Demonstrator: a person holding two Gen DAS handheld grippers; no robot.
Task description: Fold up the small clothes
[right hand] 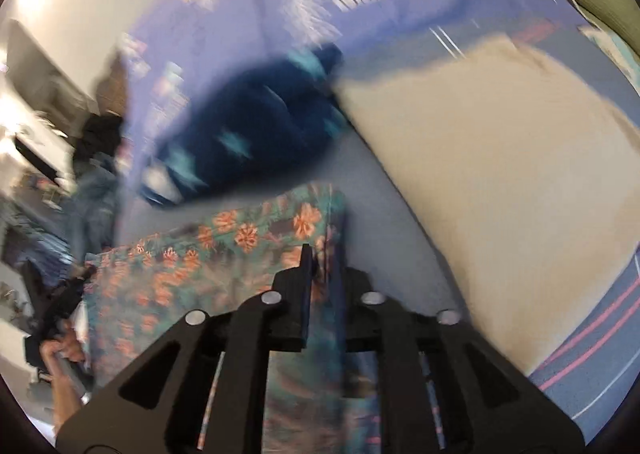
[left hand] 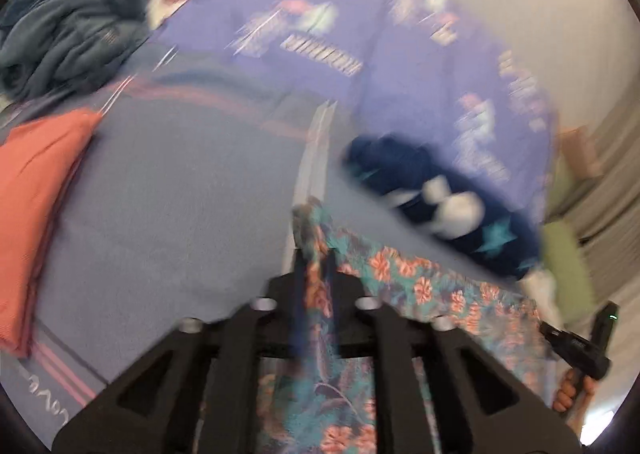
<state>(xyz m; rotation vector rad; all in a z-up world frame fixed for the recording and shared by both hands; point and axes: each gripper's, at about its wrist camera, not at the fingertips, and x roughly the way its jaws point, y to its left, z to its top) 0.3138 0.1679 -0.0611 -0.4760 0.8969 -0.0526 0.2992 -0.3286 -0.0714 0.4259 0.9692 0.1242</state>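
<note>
A small floral garment point(left hand: 420, 286), teal with orange flowers, hangs stretched between both grippers above the blue bedspread point(left hand: 180, 194). My left gripper point(left hand: 316, 254) is shut on one corner of it. My right gripper point(right hand: 324, 254) is shut on the other corner point(right hand: 248, 238). Each gripper shows at the edge of the other's view, the right one point(left hand: 576, 346) and the left one point(right hand: 60, 306). Both views are blurred by motion.
A dark blue garment with stars point(left hand: 448, 206) lies just beyond, also in the right wrist view point(right hand: 248, 126). A folded coral cloth point(left hand: 36, 206) lies left, a teal clothes pile point(left hand: 68, 26) far left, a cream pillow point(right hand: 500, 174) right, a purple patterned pillow point(left hand: 360, 26) behind.
</note>
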